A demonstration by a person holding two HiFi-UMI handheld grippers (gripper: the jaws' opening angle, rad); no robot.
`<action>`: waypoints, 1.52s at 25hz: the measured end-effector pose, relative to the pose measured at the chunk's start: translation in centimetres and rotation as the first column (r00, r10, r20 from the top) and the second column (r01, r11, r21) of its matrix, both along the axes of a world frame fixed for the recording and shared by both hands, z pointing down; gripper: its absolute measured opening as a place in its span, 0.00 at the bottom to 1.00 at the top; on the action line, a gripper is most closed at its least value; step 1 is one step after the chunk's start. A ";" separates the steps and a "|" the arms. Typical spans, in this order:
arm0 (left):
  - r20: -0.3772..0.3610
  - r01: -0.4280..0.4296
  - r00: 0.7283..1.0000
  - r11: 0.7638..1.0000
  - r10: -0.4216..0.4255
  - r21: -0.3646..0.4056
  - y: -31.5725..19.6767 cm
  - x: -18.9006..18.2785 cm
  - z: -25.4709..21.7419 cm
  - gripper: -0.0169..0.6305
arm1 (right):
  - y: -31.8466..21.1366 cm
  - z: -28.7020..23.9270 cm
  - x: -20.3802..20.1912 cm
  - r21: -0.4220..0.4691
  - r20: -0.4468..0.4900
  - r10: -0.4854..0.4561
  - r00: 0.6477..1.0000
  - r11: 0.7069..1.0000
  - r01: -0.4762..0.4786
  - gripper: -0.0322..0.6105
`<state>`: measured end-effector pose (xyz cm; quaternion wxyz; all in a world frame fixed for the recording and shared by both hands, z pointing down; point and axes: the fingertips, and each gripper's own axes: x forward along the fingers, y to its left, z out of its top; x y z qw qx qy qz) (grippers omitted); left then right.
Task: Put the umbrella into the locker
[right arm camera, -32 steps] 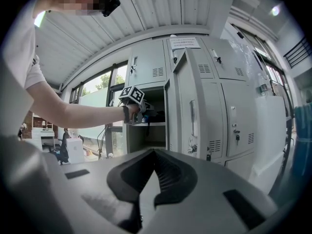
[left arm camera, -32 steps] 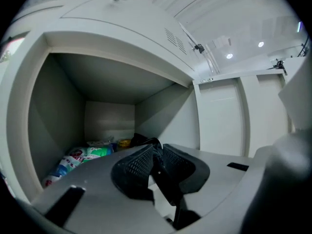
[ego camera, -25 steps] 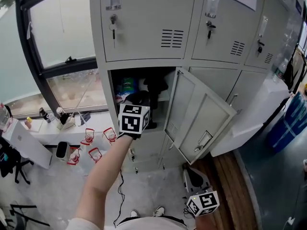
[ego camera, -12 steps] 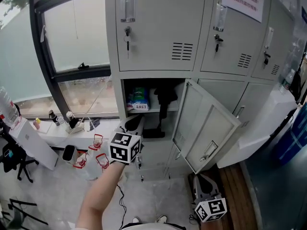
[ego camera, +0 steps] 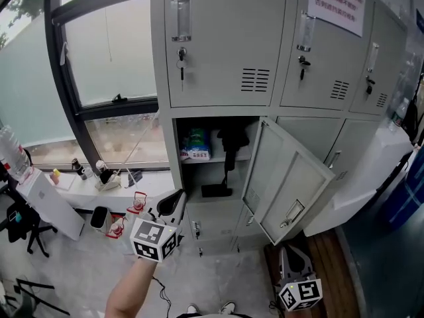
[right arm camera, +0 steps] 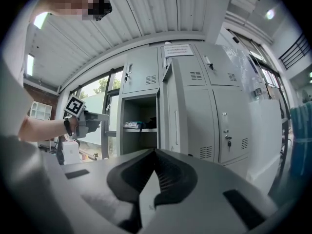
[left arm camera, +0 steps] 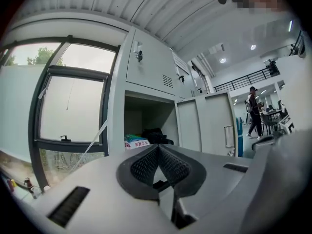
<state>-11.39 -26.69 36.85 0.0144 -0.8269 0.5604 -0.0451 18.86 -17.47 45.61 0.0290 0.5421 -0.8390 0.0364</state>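
The black umbrella (ego camera: pixel 232 140) lies on the shelf inside the open locker compartment (ego camera: pixel 212 167), with a black part hanging below the shelf. In the left gripper view the umbrella (left arm camera: pixel 155 135) shows beside a printed packet (left arm camera: pixel 136 141). My left gripper (ego camera: pixel 177 196) is outside the locker, down and to its left, shut with nothing between its pads. The left gripper (left arm camera: pixel 158 147) points level at the compartment. My right gripper (ego camera: pixel 291 252) hangs low at the right, below the swung-out locker door (ego camera: pixel 285 177). The right gripper (right arm camera: pixel 155 151) is shut and empty too.
A green-blue packet (ego camera: pixel 197 144) sits left of the umbrella, and a flat black thing (ego camera: pixel 216 191) lies on the compartment floor. A window ledge (ego camera: pixel 73 184) with small bottles runs at the left. Red-and-white items (ego camera: pixel 138 204) stand on the floor. A person (left arm camera: pixel 254 111) walks far off.
My left gripper has drawn back out of the locker, down and toward me, with nothing in it. The umbrella stays on the shelf. The right gripper has hardly moved.
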 end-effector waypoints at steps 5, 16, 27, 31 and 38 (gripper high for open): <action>-0.021 0.047 0.999 0.999 -0.047 -0.002 2.3 -3.0 2.2 0.06 | 0.7 -0.7 0.4 0.031 -0.004 0.014 1.000 0.999 -0.014 0.08; -0.069 0.131 0.988 0.989 -0.136 -0.074 8.1 -7.4 7.1 0.06 | 2.2 -1.0 1.2 0.029 -0.027 0.055 0.998 0.998 -0.055 0.07; -0.142 0.238 0.959 0.970 -0.244 -0.055 12.3 -11.1 8.0 0.06 | 2.5 -2.2 0.6 0.041 -0.029 0.092 0.995 0.995 -0.091 0.08; -0.149 0.249 0.954 0.964 -0.261 -0.094 13.0 -10.9 9.7 0.06 | 2.7 -2.0 0.9 0.046 -0.055 0.097 0.994 0.994 -0.095 0.08; -0.133 0.243 0.958 0.965 -0.256 -0.100 14.4 -10.5 10.4 0.06 | 2.9 -2.0 1.0 0.049 -0.056 0.107 0.993 0.993 -0.105 0.08</action>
